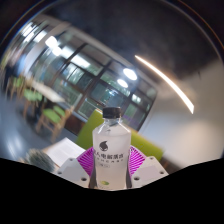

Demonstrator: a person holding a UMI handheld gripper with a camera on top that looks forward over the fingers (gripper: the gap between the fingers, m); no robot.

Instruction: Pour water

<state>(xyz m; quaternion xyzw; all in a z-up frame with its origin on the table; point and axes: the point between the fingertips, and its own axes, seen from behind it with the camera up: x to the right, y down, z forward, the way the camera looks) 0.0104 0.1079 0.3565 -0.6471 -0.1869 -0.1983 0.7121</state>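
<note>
A clear plastic water bottle point(111, 150) with a dark cap and a white label bearing purple print stands upright between my gripper's point(111, 164) two fingers. The purple pads point(87, 160) press against its sides at label height, so the gripper is shut on the bottle. The bottle is lifted up, with the room's ceiling and windows behind it. Its base is hidden below the fingers. No cup or other vessel shows.
Behind the bottle is a large room with ceiling light strips point(165, 82) and dark window frames point(95, 70). A yellow-green surface point(135, 125) lies just beyond the bottle, and a white surface point(50, 155) sits beside the left finger.
</note>
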